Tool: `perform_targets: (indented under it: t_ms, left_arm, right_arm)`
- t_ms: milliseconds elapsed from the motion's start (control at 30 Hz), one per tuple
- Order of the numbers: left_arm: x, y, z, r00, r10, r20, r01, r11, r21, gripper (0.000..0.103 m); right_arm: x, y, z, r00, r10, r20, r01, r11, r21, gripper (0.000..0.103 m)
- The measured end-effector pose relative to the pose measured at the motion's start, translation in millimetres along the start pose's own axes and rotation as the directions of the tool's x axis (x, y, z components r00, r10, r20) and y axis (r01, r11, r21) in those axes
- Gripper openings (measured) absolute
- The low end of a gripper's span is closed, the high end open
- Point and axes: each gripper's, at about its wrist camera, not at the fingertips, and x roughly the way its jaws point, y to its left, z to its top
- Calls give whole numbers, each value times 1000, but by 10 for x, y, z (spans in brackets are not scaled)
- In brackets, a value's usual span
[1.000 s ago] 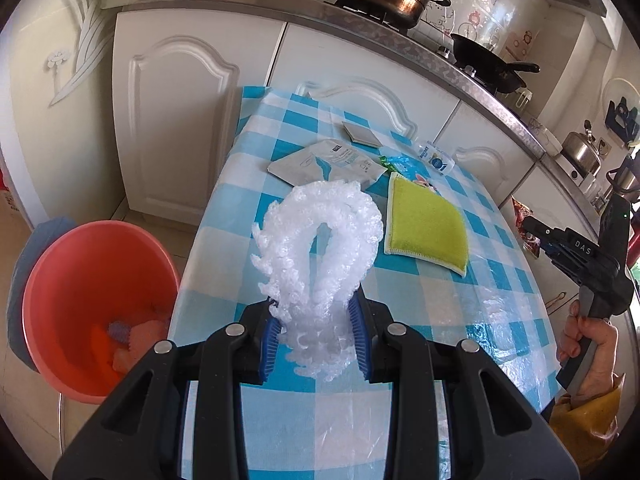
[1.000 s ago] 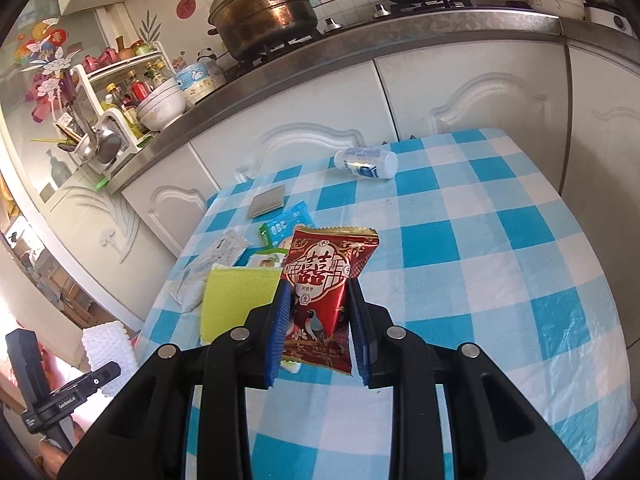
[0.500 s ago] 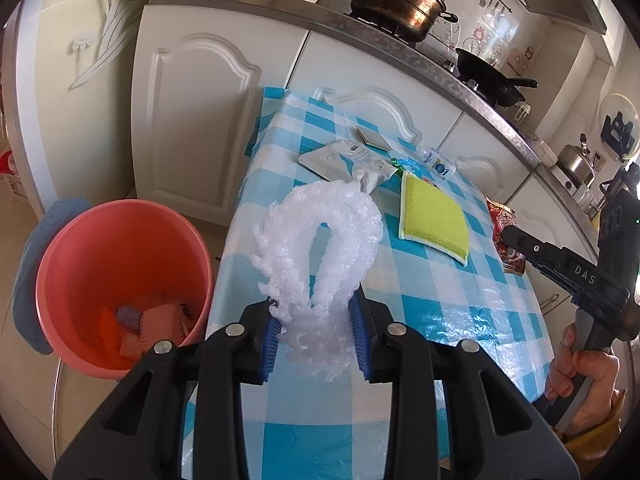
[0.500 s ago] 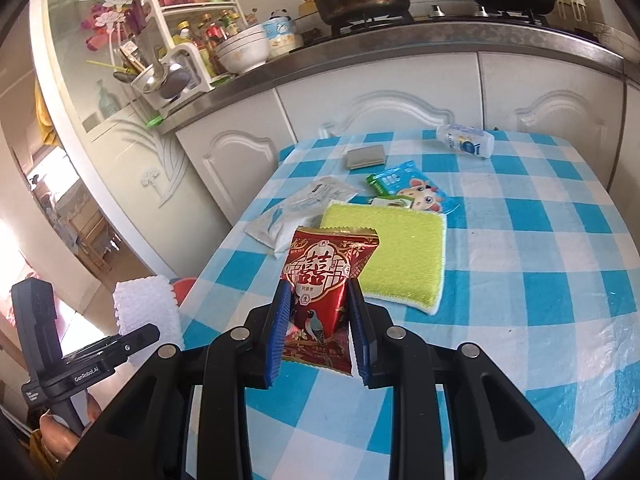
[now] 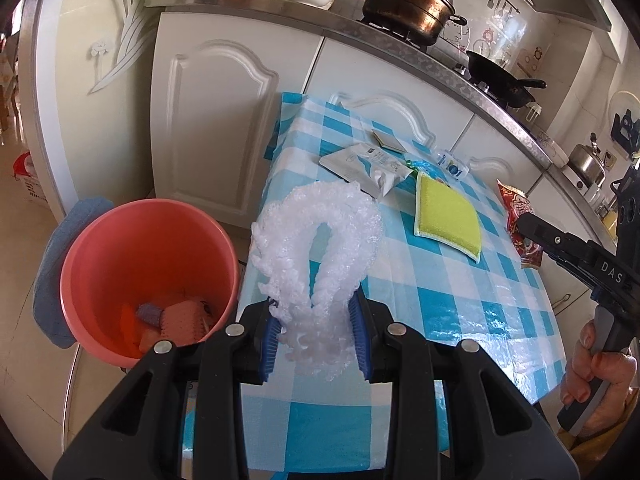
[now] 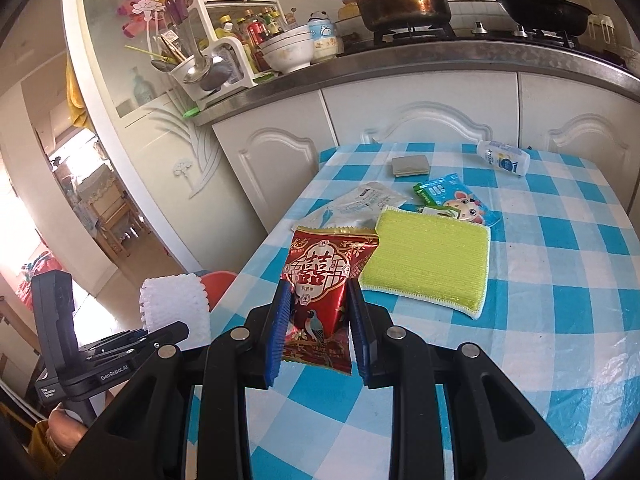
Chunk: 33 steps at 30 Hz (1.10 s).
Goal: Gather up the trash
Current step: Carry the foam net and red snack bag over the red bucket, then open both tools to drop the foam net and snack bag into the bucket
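Observation:
My left gripper (image 5: 316,330) is shut on a white foam fruit net (image 5: 320,240), held above the left edge of the blue-checked table (image 5: 460,304). A pink bucket (image 5: 100,252) with some trash inside stands on the floor to the left of it. My right gripper (image 6: 318,334) is shut on a red snack wrapper (image 6: 324,280), held over the table. The right gripper and its wrapper (image 5: 520,216) show at the right of the left wrist view. The left gripper with the net (image 6: 176,300) shows at the lower left of the right wrist view.
On the table lie a yellow-green sponge cloth (image 6: 432,260), a white wipes packet (image 6: 360,204), a blue snack packet (image 6: 456,196), a small grey pad (image 6: 410,165) and a small white bottle (image 6: 504,158). White cabinets and a counter with pots stand behind.
Both grippers have drawn back and to the left with their loads. The foam net is now nearer the pink bucket, and the red wrapper has moved toward the table's left side.

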Motion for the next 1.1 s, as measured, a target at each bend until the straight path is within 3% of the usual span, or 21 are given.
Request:
perform_targets:
  t_ms: [267, 500, 800, 933, 1100]
  left_arm:
    - [-165, 356, 82, 995, 89, 37, -86, 993, -77, 33]
    - [-165, 788, 155, 985, 173, 27, -167, 974, -154, 34]
    - [165, 1317, 101, 961, 266, -70, -275, 937, -217, 36]
    - [284, 1426, 62, 944, 316, -100, -330, 921, -208, 42]
    - [364, 1509, 28, 912, 397, -108, -410, 893, -184, 67]
  right_arm:
    - [368, 303, 156, 986, 146, -78, -149, 988, -42, 30]
    - [921, 816, 207, 947, 258, -191, -277, 957, -83, 30]
    - [1597, 1424, 94, 901, 283, -330, -349, 923, -160, 30]
    - [1847, 1621, 8, 885, 274, -377, -364, 911, -194, 30]
    - [2067, 1783, -97, 874, 252, -416, -370, 899, -233, 33]
